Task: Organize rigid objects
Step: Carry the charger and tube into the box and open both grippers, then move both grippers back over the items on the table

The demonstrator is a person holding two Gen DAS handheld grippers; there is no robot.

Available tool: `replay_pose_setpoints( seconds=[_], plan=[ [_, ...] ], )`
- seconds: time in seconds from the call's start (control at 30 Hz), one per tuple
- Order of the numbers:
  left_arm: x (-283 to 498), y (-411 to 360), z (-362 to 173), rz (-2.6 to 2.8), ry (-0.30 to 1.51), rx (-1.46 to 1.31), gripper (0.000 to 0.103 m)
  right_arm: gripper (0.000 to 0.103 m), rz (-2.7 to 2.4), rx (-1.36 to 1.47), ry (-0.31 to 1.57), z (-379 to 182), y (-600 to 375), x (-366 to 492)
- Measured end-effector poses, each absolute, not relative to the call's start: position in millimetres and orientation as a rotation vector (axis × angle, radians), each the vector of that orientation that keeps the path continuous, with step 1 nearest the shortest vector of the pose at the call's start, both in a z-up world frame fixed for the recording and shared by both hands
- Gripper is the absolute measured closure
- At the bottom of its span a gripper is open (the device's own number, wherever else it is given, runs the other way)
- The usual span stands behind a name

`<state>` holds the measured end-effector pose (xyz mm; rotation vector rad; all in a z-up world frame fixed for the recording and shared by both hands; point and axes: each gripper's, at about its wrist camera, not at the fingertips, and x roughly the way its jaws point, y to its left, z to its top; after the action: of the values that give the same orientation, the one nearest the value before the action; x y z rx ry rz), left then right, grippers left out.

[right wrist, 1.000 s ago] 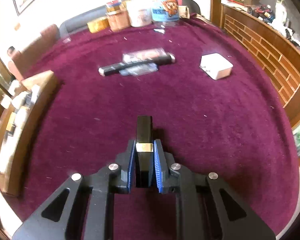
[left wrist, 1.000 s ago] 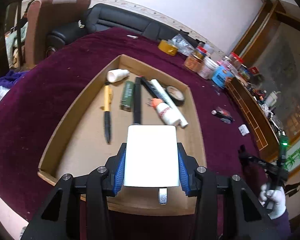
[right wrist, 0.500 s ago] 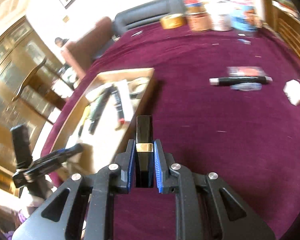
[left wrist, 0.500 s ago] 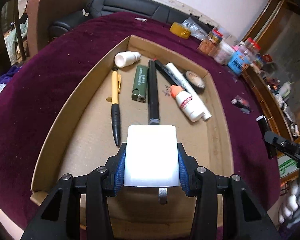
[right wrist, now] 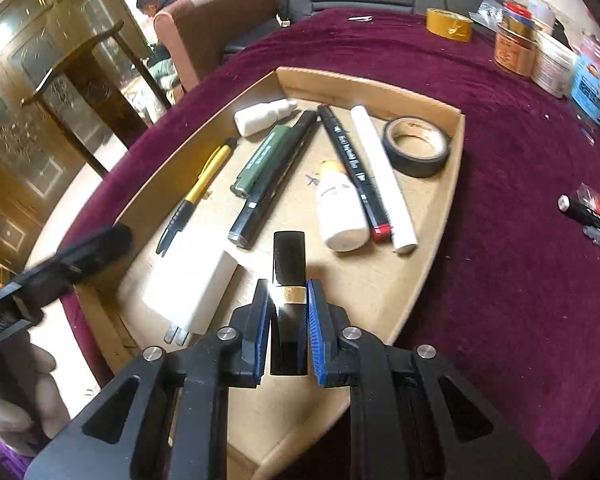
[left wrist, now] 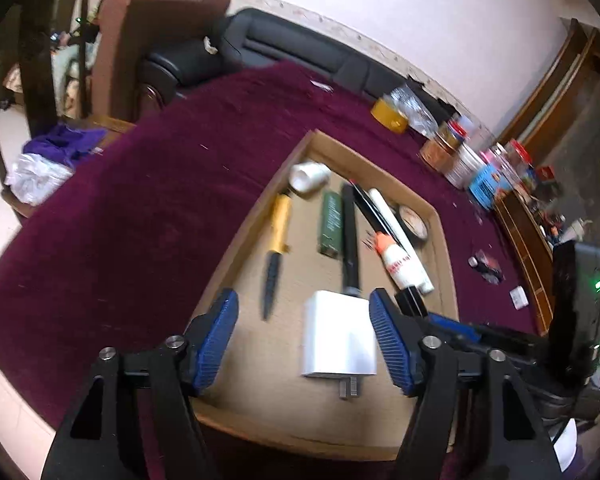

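A white charger lies flat in the cardboard tray, prongs toward me. My left gripper straddles it with jaws opening, and neither pad presses on it. My right gripper is shut on a black case with a gold band, held over the tray's near end, right of the charger. In the tray lie a yellow pen, a green lighter, black markers, a white bottle, a white tube and a black tape roll.
On the purple cloth right of the tray lie a black stick on a red packet and a small white block. Jars and a yellow tape roll stand at the far edge. A person sits behind the armchair.
The left jaws have spread and the white charger now rests in the tray. The right gripper has swung from the open cloth to over the tray, still holding the black case.
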<state>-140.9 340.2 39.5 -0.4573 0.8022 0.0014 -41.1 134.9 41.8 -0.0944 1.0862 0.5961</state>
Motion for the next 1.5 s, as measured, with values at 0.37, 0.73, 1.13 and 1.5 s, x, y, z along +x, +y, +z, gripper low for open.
replay_pose_setpoints(
  seconds=[0.37, 0.73, 1.13, 1.5],
  plan=[
    [-146, 337, 47, 0.129, 0.758, -0.339, 0.036, 0.072, 0.583, -0.046, 1.061, 43, 133, -48],
    [-152, 300, 59, 0.148, 0.755, -0.214, 0.036, 0.058, 0.543, 0.036, 0.963, 60, 82, -63],
    [-155, 237, 73, 0.088, 0.761, -0.078, 0.036, 0.058, 0.438, 0.140, 0.929, 63, 5, -66],
    [-148, 180, 75, 0.031, 0.797, 0.030, 0.036, 0.058, 0.349, 0.249, 0.905, 62, -77, -61]
  ],
)
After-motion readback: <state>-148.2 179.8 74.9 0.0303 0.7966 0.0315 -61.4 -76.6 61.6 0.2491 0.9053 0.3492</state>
